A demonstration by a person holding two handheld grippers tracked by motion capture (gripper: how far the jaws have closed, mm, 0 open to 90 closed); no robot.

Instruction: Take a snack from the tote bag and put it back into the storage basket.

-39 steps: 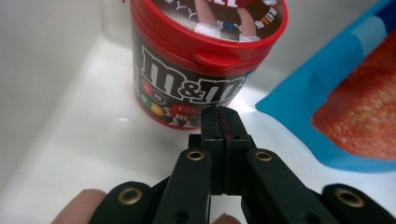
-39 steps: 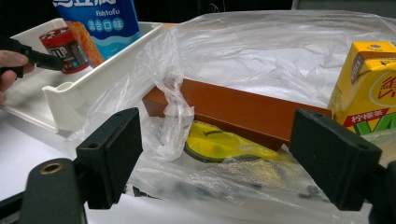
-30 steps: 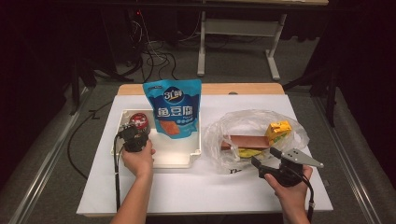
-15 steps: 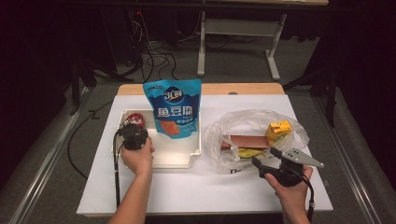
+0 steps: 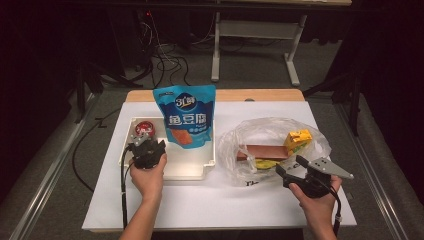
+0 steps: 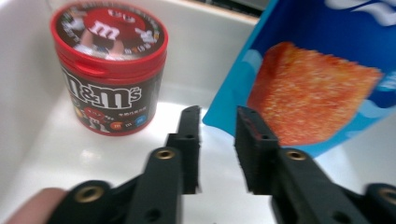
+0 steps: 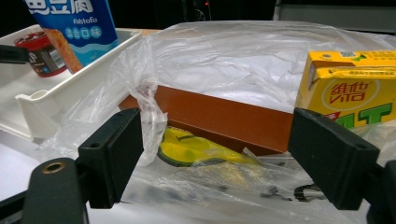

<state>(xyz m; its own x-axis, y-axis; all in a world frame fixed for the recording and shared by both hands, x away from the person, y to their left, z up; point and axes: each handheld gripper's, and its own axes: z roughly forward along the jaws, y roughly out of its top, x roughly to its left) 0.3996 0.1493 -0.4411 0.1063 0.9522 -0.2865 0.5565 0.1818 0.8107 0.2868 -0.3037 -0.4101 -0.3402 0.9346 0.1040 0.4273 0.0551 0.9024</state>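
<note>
Overhead first: we see a white table (image 5: 220, 205) with a white tray (image 5: 210, 150) on its left half. In the tray a red candy tub (image 5: 143, 128) stands at the far left corner and a blue snack pouch (image 5: 189, 116) stands upright beside it. Our left gripper (image 5: 142, 141) sits over the tray just in front of the tub, its jaws pointing toward it. To the right of the tray lies a clear plastic bag (image 5: 272, 135) holding a brown box (image 5: 264, 151), a yellow drink carton (image 5: 297, 140) and a yellow packet (image 5: 267, 163). Our right gripper (image 5: 289, 166) rests at the bag's near edge, aimed at it.

Left gripper view next: we look along the two black jaws of the left gripper (image 6: 217, 116), which have just been opening and now stand a little apart with nothing between them. The candy tub (image 6: 109, 70) stands upright on the tray floor, ahead and to the left, clear of the jaws. The blue pouch (image 6: 322, 70) rises ahead and to the right.

Right gripper view last: we find the right gripper (image 7: 219, 154) spread wide, gripping nothing. A fold of the plastic bag (image 7: 224, 60) hangs just inside one jaw. Beyond lie the brown box (image 7: 224, 116), the yellow packet (image 7: 196, 149) beneath it and the drink carton (image 7: 355, 88) behind the other jaw.
</note>
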